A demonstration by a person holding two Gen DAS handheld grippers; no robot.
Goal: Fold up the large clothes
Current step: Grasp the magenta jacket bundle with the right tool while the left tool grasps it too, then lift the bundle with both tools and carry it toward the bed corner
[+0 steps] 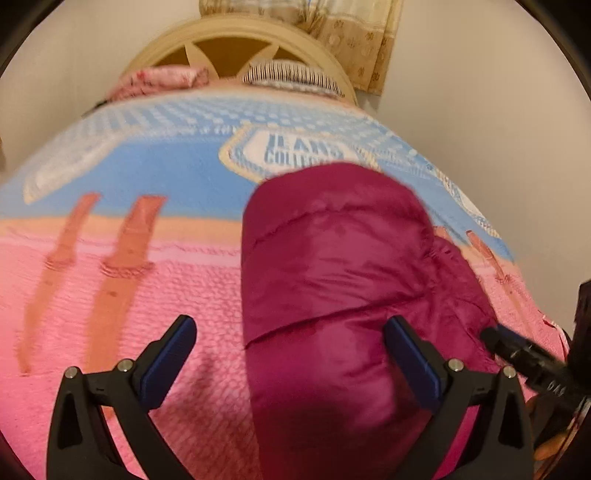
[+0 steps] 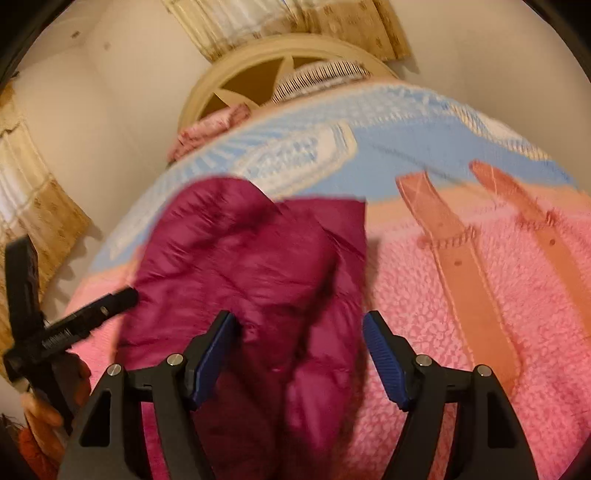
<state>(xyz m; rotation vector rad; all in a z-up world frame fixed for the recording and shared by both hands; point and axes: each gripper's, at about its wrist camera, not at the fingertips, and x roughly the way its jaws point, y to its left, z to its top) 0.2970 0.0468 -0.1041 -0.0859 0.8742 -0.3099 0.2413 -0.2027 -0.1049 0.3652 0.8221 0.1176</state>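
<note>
A magenta puffer jacket (image 1: pixel 332 266) lies folded into a long bundle on the bed. It also shows in the right wrist view (image 2: pixel 251 266). My left gripper (image 1: pixel 291 328) is open above the jacket's near left edge, with nothing between its blue pads. My right gripper (image 2: pixel 299 325) is open above the jacket's near right part, empty. The right gripper's tip shows at the right edge of the left wrist view (image 1: pixel 524 354). The left gripper's tip shows at the left of the right wrist view (image 2: pixel 92 314).
The bed is covered by a pink and blue blanket (image 1: pixel 147 288) with orange strap patterns. A cream round headboard (image 1: pixel 236 48), a pink pillow (image 1: pixel 162 79) and a striped pillow (image 1: pixel 288 75) are at the far end. Curtains (image 2: pixel 288 22) hang behind.
</note>
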